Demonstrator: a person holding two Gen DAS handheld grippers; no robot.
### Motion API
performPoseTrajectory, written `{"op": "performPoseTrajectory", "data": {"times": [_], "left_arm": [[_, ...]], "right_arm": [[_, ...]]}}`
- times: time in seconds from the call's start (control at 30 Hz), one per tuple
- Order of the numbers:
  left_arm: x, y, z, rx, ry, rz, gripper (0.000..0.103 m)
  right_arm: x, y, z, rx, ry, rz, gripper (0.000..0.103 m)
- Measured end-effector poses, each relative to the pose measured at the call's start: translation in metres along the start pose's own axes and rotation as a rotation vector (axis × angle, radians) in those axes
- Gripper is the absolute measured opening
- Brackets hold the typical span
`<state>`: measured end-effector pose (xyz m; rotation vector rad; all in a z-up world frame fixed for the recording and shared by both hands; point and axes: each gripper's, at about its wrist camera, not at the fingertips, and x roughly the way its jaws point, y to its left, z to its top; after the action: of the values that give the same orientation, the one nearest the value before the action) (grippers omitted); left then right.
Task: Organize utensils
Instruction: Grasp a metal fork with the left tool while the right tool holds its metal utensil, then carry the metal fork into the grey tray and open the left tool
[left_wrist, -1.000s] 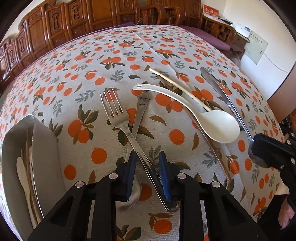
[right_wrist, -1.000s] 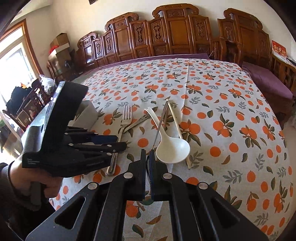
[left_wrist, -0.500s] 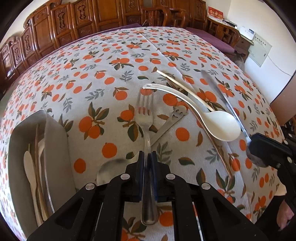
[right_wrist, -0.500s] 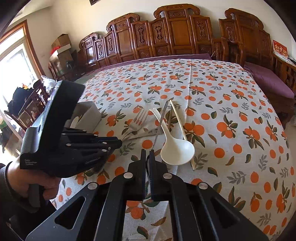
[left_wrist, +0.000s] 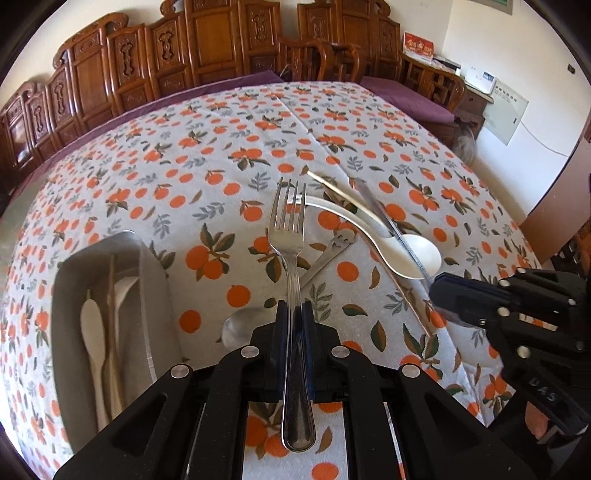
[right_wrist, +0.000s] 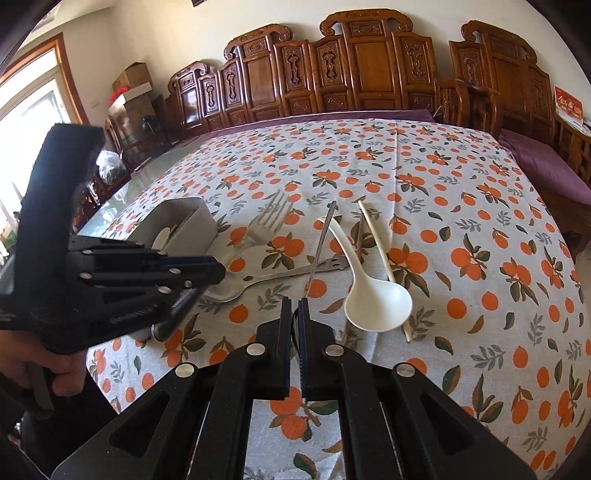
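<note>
My left gripper (left_wrist: 293, 310) is shut on the handle of a steel fork (left_wrist: 290, 229), held off the cloth with its tines pointing away. My right gripper (right_wrist: 294, 306) is shut on a thin table knife (right_wrist: 320, 245) that slants over the white spoon (right_wrist: 376, 302). A steel spoon with a smiley-face handle (left_wrist: 338, 243) lies under the fork. Pale chopsticks (right_wrist: 373, 229) lie beside the white spoon. At the left stands a grey utensil holder (left_wrist: 110, 240) with a white spoon and chopsticks inside. The left gripper (right_wrist: 216, 269) and fork (right_wrist: 267, 218) show left in the right wrist view.
The table wears a cloth printed with oranges (left_wrist: 221, 147). Carved wooden chairs (right_wrist: 369, 74) line its far side. A person's hand (right_wrist: 55, 369) grips the left tool's handle. The right gripper (left_wrist: 436, 291) sits low right in the left wrist view, near the table edge.
My left gripper has shut on the fork's handle and lifted it off the cloth, tines now pointing straight away. The right gripper has kept still with the knife.
</note>
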<state>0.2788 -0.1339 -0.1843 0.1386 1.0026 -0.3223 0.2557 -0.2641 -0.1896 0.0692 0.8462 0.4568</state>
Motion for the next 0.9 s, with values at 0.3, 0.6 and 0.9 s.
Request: {"op": "performPoseTrajectory", "data": {"times": [0.3, 0.6, 0.9], "left_arm": [[-0.039, 0.033, -0.009, -0.032, -0.058, 0.011, 0.006], [-0.057, 0.082, -0.021, -0.08, -0.083, 0.046, 0.006], [-0.029, 0.12, -0.042, -0.141, -0.022, 0.059, 0.006]], "right_arm": [[0.004, 0.03, 0.005, -0.058, -0.007, 0.035, 0.004], [0.013, 0.053, 0.009, -0.099, -0.004, 0.056, 0.004], [0.025, 0.065, 0.009, -0.119, 0.018, 0.057, 0.004]]}}
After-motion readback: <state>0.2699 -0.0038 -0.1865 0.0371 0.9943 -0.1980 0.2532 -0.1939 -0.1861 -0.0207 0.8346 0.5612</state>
